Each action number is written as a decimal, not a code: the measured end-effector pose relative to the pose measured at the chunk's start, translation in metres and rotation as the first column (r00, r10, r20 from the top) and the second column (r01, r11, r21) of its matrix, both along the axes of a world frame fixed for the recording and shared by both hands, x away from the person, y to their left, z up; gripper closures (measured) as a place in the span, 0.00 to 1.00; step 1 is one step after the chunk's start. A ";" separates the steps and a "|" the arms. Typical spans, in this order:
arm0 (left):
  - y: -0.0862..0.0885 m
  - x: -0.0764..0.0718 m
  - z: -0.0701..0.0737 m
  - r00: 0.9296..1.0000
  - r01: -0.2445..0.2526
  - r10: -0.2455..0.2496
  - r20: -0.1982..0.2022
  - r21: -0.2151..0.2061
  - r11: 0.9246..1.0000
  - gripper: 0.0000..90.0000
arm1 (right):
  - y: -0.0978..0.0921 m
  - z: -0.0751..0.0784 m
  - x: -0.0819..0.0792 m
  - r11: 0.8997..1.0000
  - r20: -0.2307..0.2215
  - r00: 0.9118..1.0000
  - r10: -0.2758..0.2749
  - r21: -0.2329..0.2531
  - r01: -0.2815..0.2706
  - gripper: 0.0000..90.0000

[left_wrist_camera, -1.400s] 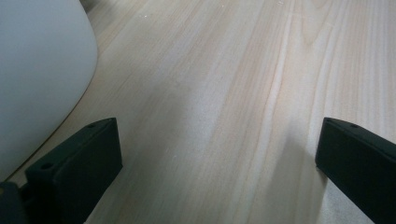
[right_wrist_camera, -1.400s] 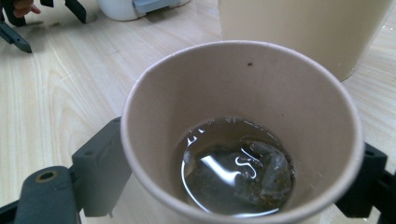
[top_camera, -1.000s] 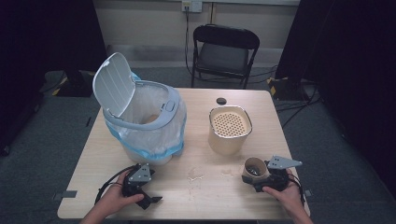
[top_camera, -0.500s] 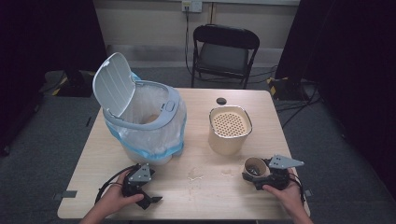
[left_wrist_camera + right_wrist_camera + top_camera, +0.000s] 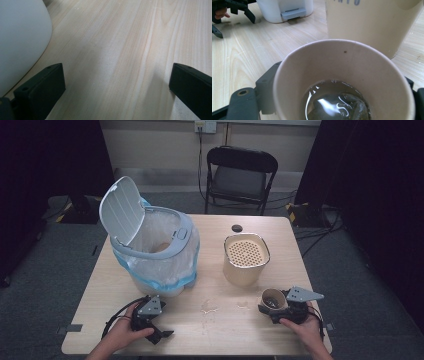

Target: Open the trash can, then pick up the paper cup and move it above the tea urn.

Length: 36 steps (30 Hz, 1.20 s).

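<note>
Right gripper [image 5: 274, 306] pinching cup [image 5: 271, 298] near tabletop's front right corner; keeping it level advisable, liquid inside. Left gripper [image 5: 161, 332] resting spread.

One table [image 5: 280, 340]. One white bin [image 5: 150, 247] with lid up, one liner bag inside. One beige strainer container [image 5: 245, 260]. One paper cup [image 5: 272, 300], one tea bag [image 5: 337, 107] in its liquid. One small black disc [image 5: 237, 228]. Two grippers: left gripper [image 5: 162, 335], right gripper [image 5: 270, 307]. One folding chair [image 5: 240, 177]. Two spill patches on the tabletop.
</note>
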State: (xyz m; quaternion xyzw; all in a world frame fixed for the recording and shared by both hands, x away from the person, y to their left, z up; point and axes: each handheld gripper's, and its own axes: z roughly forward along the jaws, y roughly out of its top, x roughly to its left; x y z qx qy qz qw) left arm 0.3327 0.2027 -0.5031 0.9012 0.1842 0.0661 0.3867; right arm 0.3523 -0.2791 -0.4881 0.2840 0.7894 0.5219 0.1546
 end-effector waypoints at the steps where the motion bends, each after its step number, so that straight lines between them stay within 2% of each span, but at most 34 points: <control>1: 0.000 0.000 0.000 1.000 0.000 0.000 0.000 0.000 1.000 0.00 | 0.000 0.000 -0.001 1.000 0.003 1.000 -0.002 0.003 0.002 0.21; 8: 0.000 0.000 0.000 1.000 0.000 0.000 0.000 0.000 1.000 0.00 | -0.009 -0.006 -0.005 1.000 -0.011 1.000 -0.012 -0.018 0.012 0.27; 19: 0.000 0.000 0.000 1.000 0.001 -0.001 0.000 0.000 1.000 0.00 | -0.009 -0.005 -0.005 1.000 -0.010 1.000 -0.013 0.016 0.014 0.27; 27: 0.000 0.000 0.000 1.000 0.000 0.000 0.000 0.000 1.000 0.00 | -0.009 -0.004 -0.004 1.000 -0.005 1.000 -0.020 0.012 0.020 0.30; 32: 0.000 0.000 0.000 1.000 0.000 0.000 0.000 0.000 1.000 0.00 | -0.008 0.001 -0.004 0.999 -0.012 0.999 -0.030 -0.012 0.030 0.31; 36: 0.000 0.000 0.000 1.000 0.000 0.000 0.000 0.003 1.000 0.00 | -0.009 0.009 -0.004 0.999 -0.007 0.999 -0.038 -0.003 0.038 0.31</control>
